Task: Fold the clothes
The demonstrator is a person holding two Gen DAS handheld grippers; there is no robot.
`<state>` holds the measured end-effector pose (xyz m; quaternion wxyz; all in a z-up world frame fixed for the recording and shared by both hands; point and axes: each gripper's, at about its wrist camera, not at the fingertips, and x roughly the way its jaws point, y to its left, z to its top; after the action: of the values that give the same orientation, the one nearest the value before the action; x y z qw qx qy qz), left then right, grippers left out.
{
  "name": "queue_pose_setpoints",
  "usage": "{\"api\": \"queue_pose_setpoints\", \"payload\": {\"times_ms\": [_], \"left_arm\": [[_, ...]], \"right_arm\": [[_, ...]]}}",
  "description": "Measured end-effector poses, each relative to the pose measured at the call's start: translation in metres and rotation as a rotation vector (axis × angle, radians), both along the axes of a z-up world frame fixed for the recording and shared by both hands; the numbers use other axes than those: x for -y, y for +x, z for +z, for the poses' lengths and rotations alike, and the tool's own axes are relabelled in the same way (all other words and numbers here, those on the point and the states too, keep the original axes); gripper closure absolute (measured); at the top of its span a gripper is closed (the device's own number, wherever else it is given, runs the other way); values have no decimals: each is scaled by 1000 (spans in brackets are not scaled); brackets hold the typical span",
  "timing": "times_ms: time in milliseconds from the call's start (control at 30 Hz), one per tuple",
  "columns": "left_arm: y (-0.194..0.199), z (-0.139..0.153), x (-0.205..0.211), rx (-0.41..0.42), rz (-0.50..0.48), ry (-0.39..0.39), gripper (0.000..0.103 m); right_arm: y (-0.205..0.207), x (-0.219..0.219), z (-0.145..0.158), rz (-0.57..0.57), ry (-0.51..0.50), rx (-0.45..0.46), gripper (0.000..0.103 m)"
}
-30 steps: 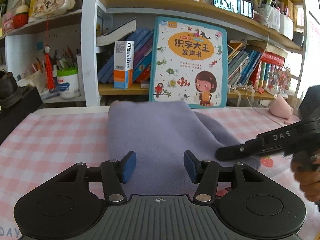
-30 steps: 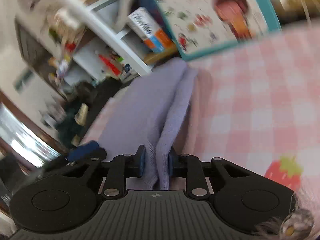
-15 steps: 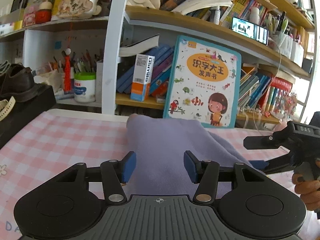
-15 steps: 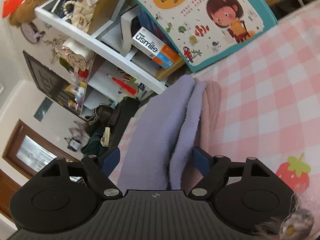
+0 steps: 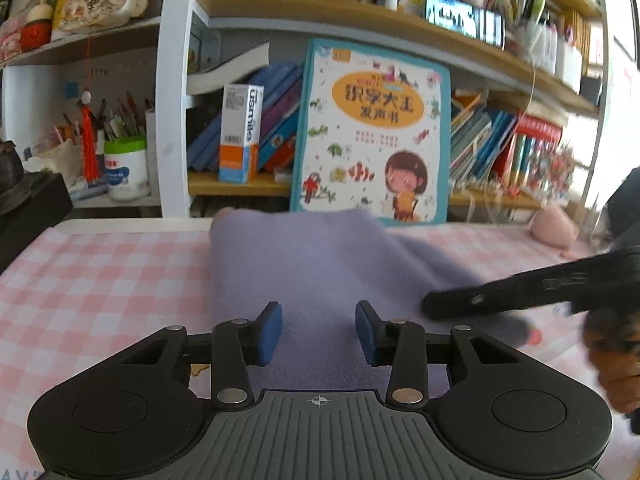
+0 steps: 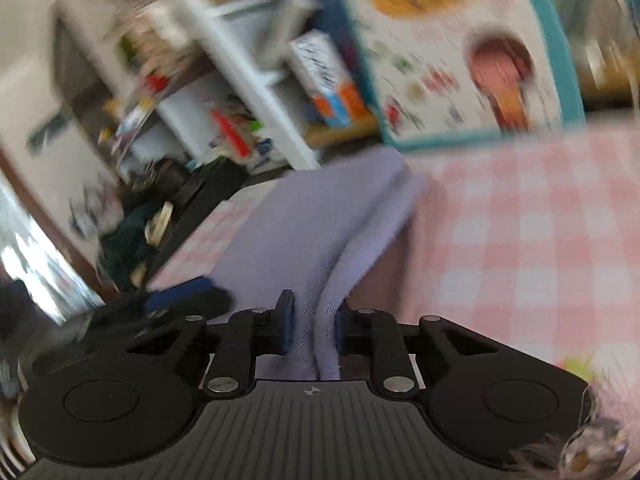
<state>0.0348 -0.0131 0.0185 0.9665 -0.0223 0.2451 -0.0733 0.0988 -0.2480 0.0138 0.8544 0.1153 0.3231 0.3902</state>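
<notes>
Lavender garment (image 5: 320, 264) lies mid-worktop (image 5: 100, 264). Right hand-held gripper (image 6: 312, 326) closing, pinching its doubled edge; left hand-held gripper (image 5: 318, 332) part-open, closing over cloth, nothing gripped. Risk: layers slip from shallow pinch.

Black claw (image 5: 319, 332), blue pads (image 5: 269, 330) (silver screws)

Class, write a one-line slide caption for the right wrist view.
Right gripper closing on the folded edge of a lavender garment lying on a pink checked tablecloth.
</notes>
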Motion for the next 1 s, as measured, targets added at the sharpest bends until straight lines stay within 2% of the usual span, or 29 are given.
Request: {"api": "queue_pose_setpoints", "payload": {"times_ms": [67, 133, 300, 467, 533, 600, 733, 767, 833, 867, 933, 967, 1000], "left_arm": [[1, -2, 0, -2, -1, -5, 64], [2, -2, 3, -3, -5, 11, 64], [1, -3, 7, 4, -9, 45, 62], [4, -1, 1, -10, -9, 1, 62], [6, 0, -2, -20, -9, -21, 61], [8, 2, -3, -30, -6, -30, 61], [8, 1, 1, -33, 9, 5, 61], [8, 1, 2, -33, 10, 12, 61], [8, 1, 3, -35, 5, 12, 60], [8, 1, 3, -36, 4, 10, 59], [8, 2, 3, -38, 3, 4, 58], [8, 4, 2, -36, 7, -1, 57], [7, 6, 1, -31, 13, -7, 55]], "right_arm": [[-8, -7, 3, 11, -78, 57, 86], [0, -9, -8, -6, -101, 24, 85], [9, 0, -18, -28, -33, -25, 80], [14, 10, -24, -34, 39, -86, 79], [13, 11, -23, -32, 41, -81, 79], [5, 5, -18, -27, 4, -19, 85], [-23, -15, -3, -8, -103, 214, 86], [-23, -16, -3, -11, -114, 215, 86], [-11, -15, -10, -24, -119, 127, 84], [-4, -11, -15, -29, -94, 75, 81], [6, -2, -20, -34, -44, -3, 81], [8, 1, -19, -35, -33, -19, 77], [7, 3, -17, -50, -29, -17, 67]]}}
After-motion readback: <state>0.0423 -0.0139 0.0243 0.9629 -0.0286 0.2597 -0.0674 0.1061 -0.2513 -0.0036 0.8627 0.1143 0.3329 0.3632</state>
